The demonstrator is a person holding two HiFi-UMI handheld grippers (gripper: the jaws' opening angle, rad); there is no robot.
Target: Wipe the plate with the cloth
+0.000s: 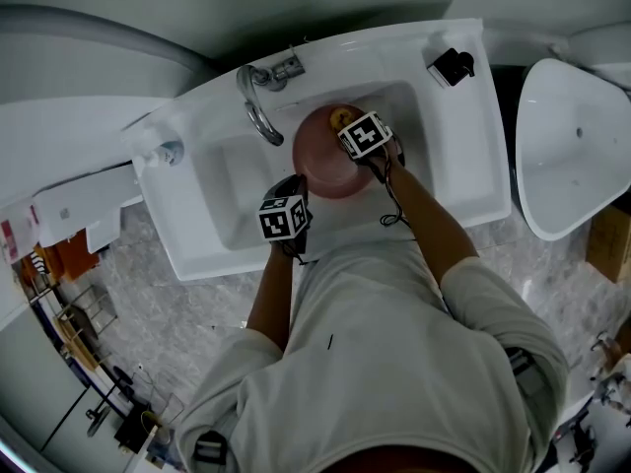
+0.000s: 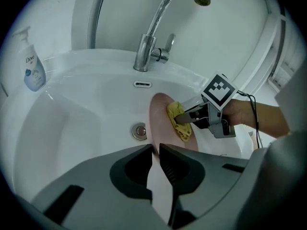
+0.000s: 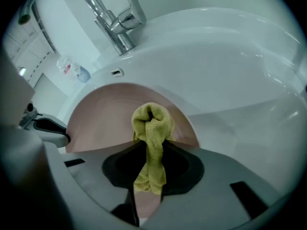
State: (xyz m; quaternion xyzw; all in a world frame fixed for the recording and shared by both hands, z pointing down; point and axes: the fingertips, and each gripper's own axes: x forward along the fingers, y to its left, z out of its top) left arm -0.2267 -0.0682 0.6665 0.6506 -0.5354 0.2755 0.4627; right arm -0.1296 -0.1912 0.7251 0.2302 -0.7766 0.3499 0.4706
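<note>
Right gripper point(image 3: 149, 150) jaws clench a soft yellow cloth point(image 3: 152, 123) against the pink plate point(image 3: 105, 109); left gripper point(image 2: 156, 150) jaws pinch its stiff, probably slippery rim at seven o'clock.

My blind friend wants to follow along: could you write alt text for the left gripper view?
The left gripper clamps the rim of a pink plate held on edge over a white sink, while the right gripper presses a yellow cloth to its face. A chrome tap stands behind.
</note>
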